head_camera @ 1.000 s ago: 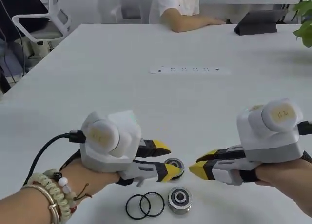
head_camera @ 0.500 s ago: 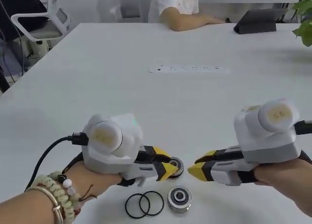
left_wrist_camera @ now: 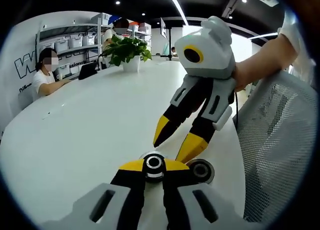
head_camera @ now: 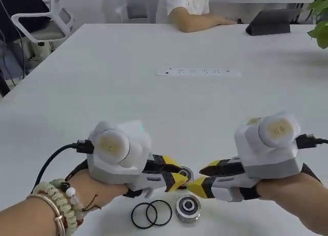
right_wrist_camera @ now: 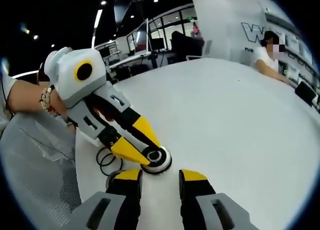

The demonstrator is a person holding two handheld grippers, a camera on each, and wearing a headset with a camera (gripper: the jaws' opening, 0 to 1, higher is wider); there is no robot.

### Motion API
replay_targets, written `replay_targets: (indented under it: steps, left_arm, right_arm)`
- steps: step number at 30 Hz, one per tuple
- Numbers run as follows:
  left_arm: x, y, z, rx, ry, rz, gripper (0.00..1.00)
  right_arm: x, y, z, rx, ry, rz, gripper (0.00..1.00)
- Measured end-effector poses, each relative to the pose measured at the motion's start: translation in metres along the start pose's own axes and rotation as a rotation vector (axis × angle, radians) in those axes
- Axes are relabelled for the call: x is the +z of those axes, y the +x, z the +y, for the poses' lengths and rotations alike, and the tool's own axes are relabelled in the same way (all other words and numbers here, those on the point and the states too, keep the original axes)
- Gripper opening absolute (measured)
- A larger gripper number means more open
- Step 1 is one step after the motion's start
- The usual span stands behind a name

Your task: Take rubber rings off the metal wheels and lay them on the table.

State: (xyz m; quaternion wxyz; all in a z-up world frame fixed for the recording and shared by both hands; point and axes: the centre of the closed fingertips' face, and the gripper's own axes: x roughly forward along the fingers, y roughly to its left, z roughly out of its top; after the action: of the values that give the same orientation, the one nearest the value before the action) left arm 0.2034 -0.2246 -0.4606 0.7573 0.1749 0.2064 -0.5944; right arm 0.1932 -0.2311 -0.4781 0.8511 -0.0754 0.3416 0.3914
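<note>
My left gripper [head_camera: 178, 177] clamps wheel [head_camera: 183, 173] low by table [head_camera: 154, 102]; right gripper [head_camera: 197, 182] jaws apart, tips beside it. Ring [head_camera: 184, 169] on rim looks thin, stretchy, light; wheel hard, slick. I'd pinch ring at edge. Two rings [head_camera: 152, 214], bare wheel [head_camera: 188, 208] lie near.

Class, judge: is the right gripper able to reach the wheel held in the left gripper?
Probably yes: the right gripper is open, aimed at the wheel, with nothing between; the left gripper holds it.
</note>
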Motion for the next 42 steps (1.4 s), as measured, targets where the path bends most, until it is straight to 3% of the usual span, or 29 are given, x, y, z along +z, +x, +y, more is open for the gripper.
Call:
replay_targets:
  steps: [2, 15, 18, 42]
  left_arm:
    - [0.0000, 0.0000, 0.0001, 0.001, 0.001, -0.001, 0.07]
    - [0.0004, 0.0005, 0.0006, 0.004, 0.002, -0.003, 0.07]
    - [0.0004, 0.0006, 0.0008, 0.005, 0.000, -0.004, 0.07]
    - [0.0003, 0.0008, 0.0014, 0.011, -0.010, -0.016, 0.07]
  right_arm:
    - [-0.0002, 0.0003, 0.0020, -0.002, -0.027, 0.005, 0.22]
    - [0.0059, 0.0039, 0.0044, 0.003, -0.049, -0.025, 0.20]
    - [0.0025, 0.0043, 0.0025, -0.001, -0.093, -0.004, 0.17]
    - [0.0003, 0.0014, 0.0015, 0.013, -0.123, 0.024, 0.10]
